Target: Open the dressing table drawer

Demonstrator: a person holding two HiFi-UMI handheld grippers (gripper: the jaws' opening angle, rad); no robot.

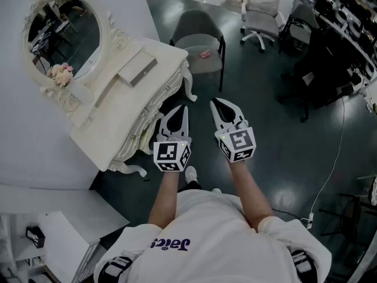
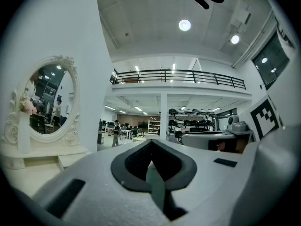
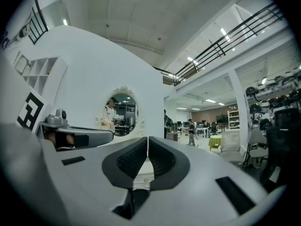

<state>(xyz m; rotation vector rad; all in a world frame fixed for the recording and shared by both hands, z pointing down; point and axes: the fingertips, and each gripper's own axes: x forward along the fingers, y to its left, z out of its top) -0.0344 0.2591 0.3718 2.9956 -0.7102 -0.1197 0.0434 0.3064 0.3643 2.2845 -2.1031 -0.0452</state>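
Cream dressing table (image 1: 126,93) fills the upper left of the head view, and its drawer (image 1: 156,104) looks shut along the carved front edge. Left gripper (image 1: 179,109) and right gripper (image 1: 219,105) hover mid-frame just beside it, both closed on nothing. Approach stage, I'd judge: next, one must open and reach the handle.

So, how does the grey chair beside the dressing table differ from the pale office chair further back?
The grey chair stands on straight dark legs; the office chair has a wheeled star base. The grey chair carries a small pink thing on its seat; the office chair's seat looks bare. Nobody sits in either.
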